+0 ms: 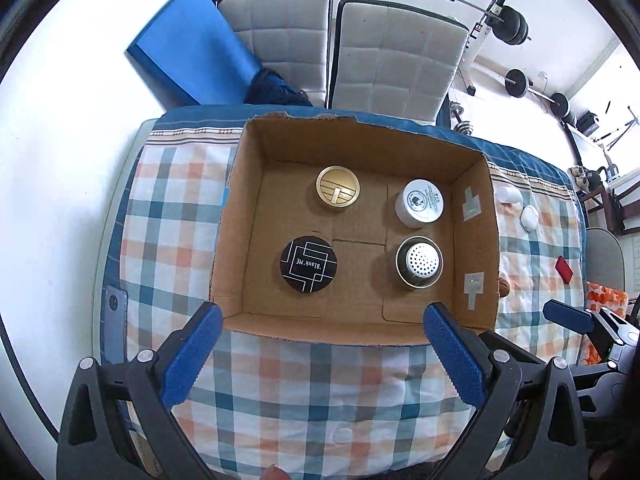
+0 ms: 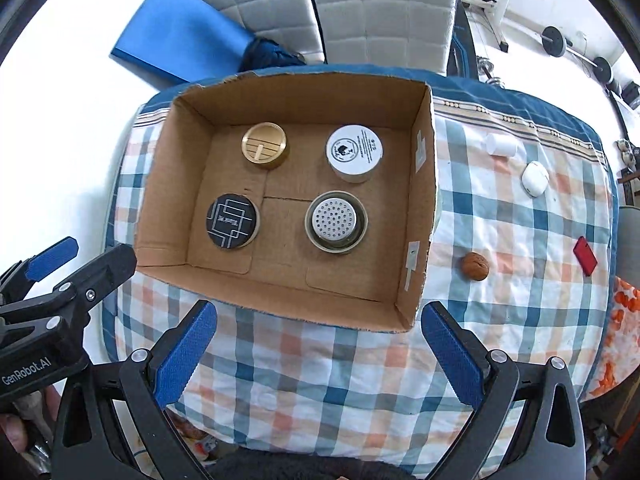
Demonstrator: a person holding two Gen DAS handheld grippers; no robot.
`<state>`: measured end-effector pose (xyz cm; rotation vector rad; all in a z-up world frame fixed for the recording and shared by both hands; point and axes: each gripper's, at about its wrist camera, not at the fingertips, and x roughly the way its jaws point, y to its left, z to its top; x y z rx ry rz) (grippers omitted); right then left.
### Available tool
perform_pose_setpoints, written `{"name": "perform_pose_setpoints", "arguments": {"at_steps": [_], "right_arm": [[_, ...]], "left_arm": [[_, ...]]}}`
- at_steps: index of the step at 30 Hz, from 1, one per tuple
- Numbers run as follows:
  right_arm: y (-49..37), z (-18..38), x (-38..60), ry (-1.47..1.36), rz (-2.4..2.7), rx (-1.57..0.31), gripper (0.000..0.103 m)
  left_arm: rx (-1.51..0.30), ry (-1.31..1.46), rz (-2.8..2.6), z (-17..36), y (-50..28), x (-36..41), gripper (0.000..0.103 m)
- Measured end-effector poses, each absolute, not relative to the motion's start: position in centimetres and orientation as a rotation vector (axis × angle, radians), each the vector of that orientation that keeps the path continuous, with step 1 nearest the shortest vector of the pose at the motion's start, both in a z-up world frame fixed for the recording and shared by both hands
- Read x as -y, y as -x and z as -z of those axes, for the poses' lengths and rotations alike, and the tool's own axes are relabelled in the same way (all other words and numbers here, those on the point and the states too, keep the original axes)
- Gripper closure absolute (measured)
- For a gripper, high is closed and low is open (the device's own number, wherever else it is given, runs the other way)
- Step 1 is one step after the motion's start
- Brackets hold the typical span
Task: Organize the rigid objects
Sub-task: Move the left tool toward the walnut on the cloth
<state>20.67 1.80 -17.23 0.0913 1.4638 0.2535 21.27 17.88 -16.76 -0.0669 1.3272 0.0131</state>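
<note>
Left wrist — both grippers wide, box (image 1: 476, 240) holds four tins

Each gripper is a black plastic frame with two blue, ridged finger pads and round silver screws at the hinges. The left gripper (image 1: 322, 354) carries white "GenRobot.AI" lettering on its side; the right gripper (image 2: 318, 354) looks identical in build.

open cardboard box (image 1: 476, 240) on checked cloth, four round containers inside, well apart, two by two: gold tin (image 1: 338, 189) far left, white jar (image 1: 420, 203) far right, black printed tin (image 1: 308, 264) near left, perforated metal shaker (image 1: 419, 262) near right, all upright.
</note>
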Motion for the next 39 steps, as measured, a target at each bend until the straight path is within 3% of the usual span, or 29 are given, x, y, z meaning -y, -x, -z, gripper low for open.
{"name": "perform_pose_setpoints", "arguments": {"at_steps": [10,19,25,32,35,39], "right_arm": [[-19.6,15.0,3.5,-0.163,-0.275,-1.421,0.0],[-19.1,16.1,19.0,-0.254,-0.05,-1.421,0.0],[-19.5,19.2,29.6,-0.324,0.131,-1.437,0.0],[-20.2,25.5,37.0,-0.408,0.205,-1.503,0.0],[-20.6,28.4,38.1,-0.434,0.202,-1.532,0.0],[-21.0,31.7,39.0,-0.445,0.209,-1.565,0.0]], "left_arm": [[-1.265,0.022,0.024,13.7,-20.9,-12.2,0.0],[-1.281,-0.053,0.173,15.6,-23.0,0.1,0.0],[-1.342,-0.149,0.256,19.7,-24.7,9.1,0.0],[-1.51,-0.239,0.289,28.6,-26.9,15.5,0.0],[-1.588,-0.292,0.278,32.5,-27.1,17.1,0.01],[-1.681,-0.356,0.265,37.2,-27.1,18.5,0.011]]}}
